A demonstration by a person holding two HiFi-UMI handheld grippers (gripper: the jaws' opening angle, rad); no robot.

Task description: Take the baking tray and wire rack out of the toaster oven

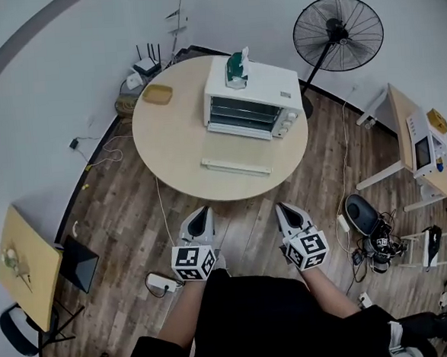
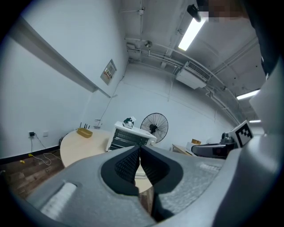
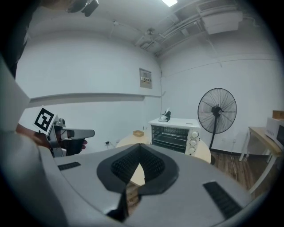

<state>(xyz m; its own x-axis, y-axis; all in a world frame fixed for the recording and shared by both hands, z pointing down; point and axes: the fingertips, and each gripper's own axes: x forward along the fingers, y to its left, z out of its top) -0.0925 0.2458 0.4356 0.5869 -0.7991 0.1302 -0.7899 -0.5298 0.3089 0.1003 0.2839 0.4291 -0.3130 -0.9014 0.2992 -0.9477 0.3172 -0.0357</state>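
Wood-plank floor, white walls, round beige table (image 1: 172, 151) mid-room.

Head view: white toaster oven (image 1: 252, 95) sits on the far right part of the table, front facing the person. Dark bars of the wire rack (image 1: 239, 110) show inside its front, so the rack is in the oven. Can't tell whether the door is open. Green-and-white item (image 1: 236, 68) lies on the oven top. Long white strip (image 1: 236, 166) lies flat on the table in front of the oven, apart from it; can't tell what it is. Small tan dish (image 1: 157, 94) is near the far left edge of the table. Black pedestal fan (image 1: 338, 33) stands behind the table at right. Left gripper (image 1: 201, 214) and right gripper (image 1: 285, 208) are side by side over the floor just short of the near table edge, both pointing at the table and well apart from the oven.

Left gripper view: jaws closed, pads meeting at the tips, nothing between them. Oven is straight ahead past the tips, fan behind it, the right gripper's marker cube at the right edge.

Right gripper view: jaws closed tip to tip, empty; only tabletop shows through the small gap behind the tips. Oven is ahead and slightly right, rack bars visible in its front, the left gripper at the left edge.
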